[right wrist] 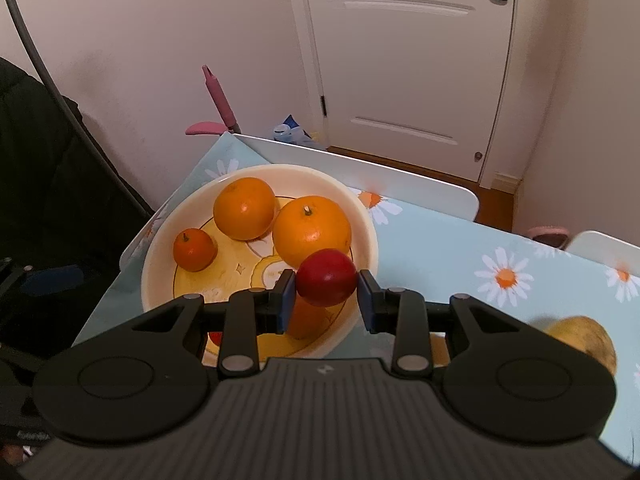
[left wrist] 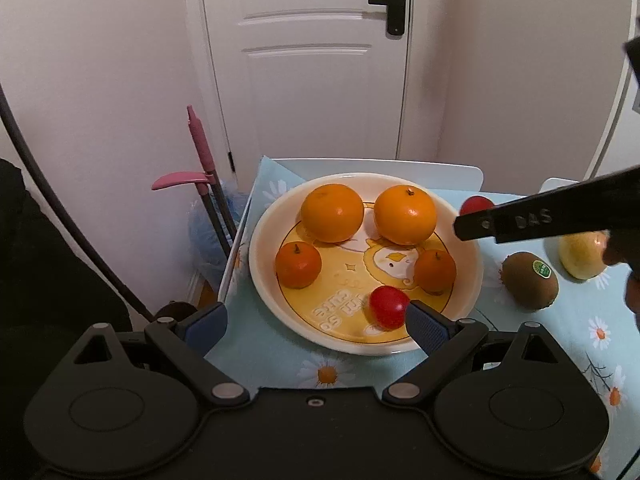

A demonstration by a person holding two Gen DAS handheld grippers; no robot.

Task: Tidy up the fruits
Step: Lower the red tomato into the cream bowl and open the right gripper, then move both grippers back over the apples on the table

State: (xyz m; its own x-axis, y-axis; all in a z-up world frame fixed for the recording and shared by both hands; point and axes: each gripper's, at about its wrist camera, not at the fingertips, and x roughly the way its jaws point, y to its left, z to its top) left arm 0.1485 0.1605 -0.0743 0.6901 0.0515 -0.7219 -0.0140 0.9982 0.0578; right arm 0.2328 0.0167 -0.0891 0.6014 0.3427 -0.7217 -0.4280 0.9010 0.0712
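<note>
Red fruit [right wrist: 326, 277] was clamped between the right gripper [right wrist: 326, 294] pads above the plate [right wrist: 158, 256]; the left gripper [left wrist: 316, 320] was held wide apart, gripping nothing, beside 1 small red fruit [left wrist: 388, 306].

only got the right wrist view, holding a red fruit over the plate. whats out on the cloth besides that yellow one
Observer: A kiwi with a green sticker lies on the cloth, between the plate and the yellow fruit.
Operator: whats on the plate that my tongs block
Observer: A second small orange sits near the plate's right rim.
Operator: where are the left tongs
Observer: The left tongs are open at the plate's near edge, one fingertip right beside a small red fruit lying on the plate.
</note>
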